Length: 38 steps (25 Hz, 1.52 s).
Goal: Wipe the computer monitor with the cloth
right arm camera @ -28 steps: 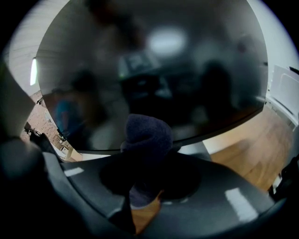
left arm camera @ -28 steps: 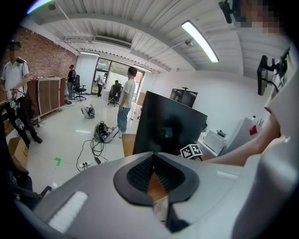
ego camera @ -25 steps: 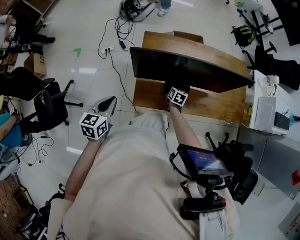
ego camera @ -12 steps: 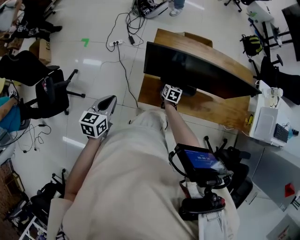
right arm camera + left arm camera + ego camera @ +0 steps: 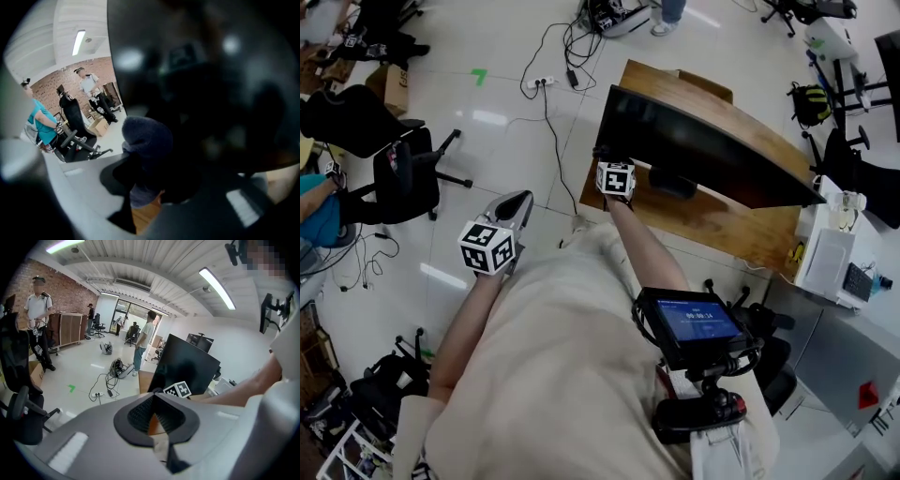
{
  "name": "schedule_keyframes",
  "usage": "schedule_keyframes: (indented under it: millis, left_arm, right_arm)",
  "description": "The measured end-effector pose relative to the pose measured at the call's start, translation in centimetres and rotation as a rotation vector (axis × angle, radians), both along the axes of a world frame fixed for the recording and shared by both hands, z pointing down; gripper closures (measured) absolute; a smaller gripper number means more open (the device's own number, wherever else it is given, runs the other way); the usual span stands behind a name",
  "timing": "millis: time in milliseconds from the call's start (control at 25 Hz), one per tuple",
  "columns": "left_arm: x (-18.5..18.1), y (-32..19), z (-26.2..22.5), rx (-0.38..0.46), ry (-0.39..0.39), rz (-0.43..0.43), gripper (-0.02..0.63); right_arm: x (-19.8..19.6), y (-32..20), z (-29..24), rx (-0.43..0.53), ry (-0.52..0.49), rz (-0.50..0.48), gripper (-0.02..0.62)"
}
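Note:
The black monitor (image 5: pixel 703 145) stands on a wooden desk (image 5: pixel 722 225), its screen tilted toward me. My right gripper (image 5: pixel 608 161) is at the screen's lower left corner, its marker cube facing up. In the right gripper view a grey-blue cloth (image 5: pixel 144 138) bunches between the jaws, and the right gripper (image 5: pixel 140 161) is shut on it. The cloth presses against the dark screen (image 5: pixel 211 70), which fills most of that view. My left gripper (image 5: pixel 521 199) hangs over the floor left of the desk. Its jaws meet at the tip with nothing in them (image 5: pixel 153 397).
Black office chairs (image 5: pixel 394 178) stand on the white floor to the left. Cables and a power strip (image 5: pixel 546 84) lie behind the desk. A white cabinet (image 5: pixel 830 248) sits to the right. A recording device (image 5: pixel 694 323) hangs at my chest. People (image 5: pixel 143 345) stand across the room.
My right gripper has slid left with the cloth along the lower part of the screen, from near the stand to the left corner. The left gripper has stayed put.

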<state>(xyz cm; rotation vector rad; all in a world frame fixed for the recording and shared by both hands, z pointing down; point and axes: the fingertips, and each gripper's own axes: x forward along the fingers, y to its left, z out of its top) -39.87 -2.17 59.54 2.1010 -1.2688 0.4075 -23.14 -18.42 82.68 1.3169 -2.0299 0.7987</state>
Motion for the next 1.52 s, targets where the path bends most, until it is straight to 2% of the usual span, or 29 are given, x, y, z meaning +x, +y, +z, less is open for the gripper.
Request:
schedule_keyframes:
  millis: [80,240,320,520,720,1000,1160,1520]
  left_arm:
    - [-0.1,0.2,0.0,-0.002,0.0,-0.014,0.601]
    - [-0.4,0.9,0.3,-0.008,0.0,-0.026,0.601]
    - [-0.5,1.1,0.2,-0.007,0.0,-0.035,0.601]
    - [-0.7,1.4,0.1,0.0,0.007,-0.051,0.601]
    - [0.2,1.2,0.1,0.012,0.029,-0.037,0.601]
    - [2.7,0.5,-0.2,0.032,0.07,0.009,0.601]
    - [3.6,0.1,-0.4,0.043,0.09,0.025,0.601]
    - [4.0,-0.3,-1.1,0.076,0.107,0.026,0.601]
  right_arm:
    - [-1.5,-0.2,-0.3,0.004,0.003,-0.047,0.48]
    - [-4.6,-0.1,-0.2,0.029,0.061,-0.212,0.48]
    - [-5.2,-0.3,-0.7,0.033,0.068,-0.246,0.48]
    - [-5.2,-1.1,-3.2,0.038,-0.024,-0.181,0.48]
    - [-5.5,-1.8,-8.4,0.142,-0.082,-0.22,0.48]
    - [-5.4,-3.1,-16.7,0.246,-0.207,-0.185,0.482]
    - [-5.4,-3.8,-21.0,0.274,-0.299,-0.145,0.48]
    - [-5.1,-4.8,-27.6,0.31,-0.42,-0.099,0.482]
